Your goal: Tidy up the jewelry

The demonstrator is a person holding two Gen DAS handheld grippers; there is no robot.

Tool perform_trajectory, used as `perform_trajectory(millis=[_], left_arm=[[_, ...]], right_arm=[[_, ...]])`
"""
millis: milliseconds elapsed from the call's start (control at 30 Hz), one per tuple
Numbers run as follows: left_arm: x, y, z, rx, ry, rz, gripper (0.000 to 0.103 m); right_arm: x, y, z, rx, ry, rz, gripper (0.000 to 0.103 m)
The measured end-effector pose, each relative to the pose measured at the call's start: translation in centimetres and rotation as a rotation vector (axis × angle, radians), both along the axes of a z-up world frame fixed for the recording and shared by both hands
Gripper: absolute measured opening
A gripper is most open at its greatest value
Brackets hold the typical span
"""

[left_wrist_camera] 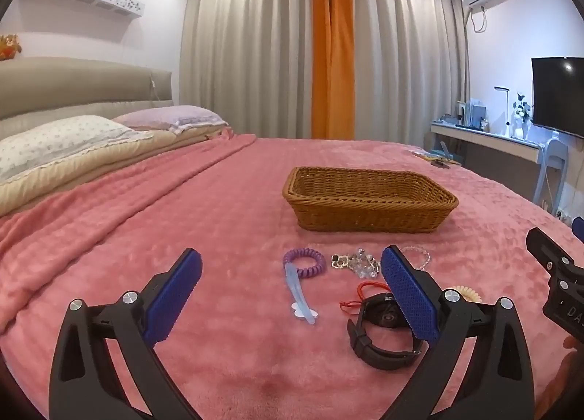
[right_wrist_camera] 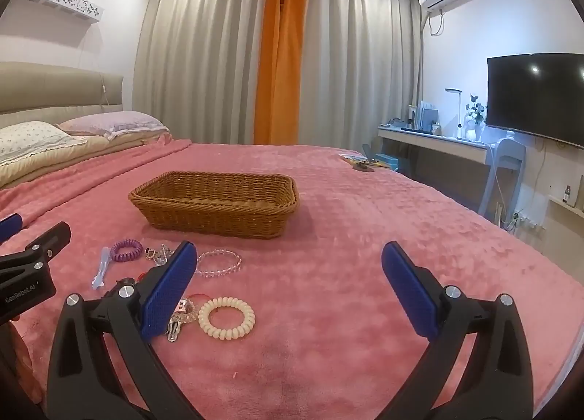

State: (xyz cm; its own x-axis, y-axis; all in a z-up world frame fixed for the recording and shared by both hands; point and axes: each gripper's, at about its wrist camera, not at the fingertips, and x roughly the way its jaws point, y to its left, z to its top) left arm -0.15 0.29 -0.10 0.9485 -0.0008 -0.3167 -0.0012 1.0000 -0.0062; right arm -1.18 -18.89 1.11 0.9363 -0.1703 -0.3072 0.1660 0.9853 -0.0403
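An empty brown wicker basket [left_wrist_camera: 368, 201] sits on the pink bed. Before it lie a purple coil bracelet [left_wrist_camera: 304, 262], clear bead bracelet [right_wrist_camera: 219, 263], cream coil bracelet [right_wrist_camera: 226, 317], black watch [left_wrist_camera: 383, 328] and a tangled silver charm piece [left_wrist_camera: 356, 262].

Past your jaws you see a big bed [left_wrist_camera: 226, 201] with a pink blanket [right_wrist_camera: 365, 237]. Behind it hang grey curtains [left_wrist_camera: 255, 54]. A black TV [right_wrist_camera: 536, 95] sits right, above a white desk [right_wrist_camera: 434, 140].

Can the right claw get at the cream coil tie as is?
Probably yes. The right claw is open and holds nothing, and the cream coil tie lies flat on the blanket just ahead, nothing on it. A keychain touches its left edge, so a grab might snag that.
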Motion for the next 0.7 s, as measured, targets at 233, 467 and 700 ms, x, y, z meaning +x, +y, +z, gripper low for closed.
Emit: perform_trajectory(millis=[233, 467, 700], left_arm=[[0.2, 0.6, -0.1, 0.005, 0.008, -0.005, 0.095], [0.1, 0.4, -0.4, 0.02, 0.006, -0.006, 0.095], [0.2, 0.5, -0.8, 0.015, 0.011, -0.005, 0.095]], right_arm=[[0.1, 0.2, -0.1, -0.017, 0.007, 0.001, 0.097], [0.0, 0.3, -0.2, -0.02, 0.004, 0.008, 0.097], [0.2, 0.1, -0.2, -0.013, 0.011, 0.003, 0.097]])
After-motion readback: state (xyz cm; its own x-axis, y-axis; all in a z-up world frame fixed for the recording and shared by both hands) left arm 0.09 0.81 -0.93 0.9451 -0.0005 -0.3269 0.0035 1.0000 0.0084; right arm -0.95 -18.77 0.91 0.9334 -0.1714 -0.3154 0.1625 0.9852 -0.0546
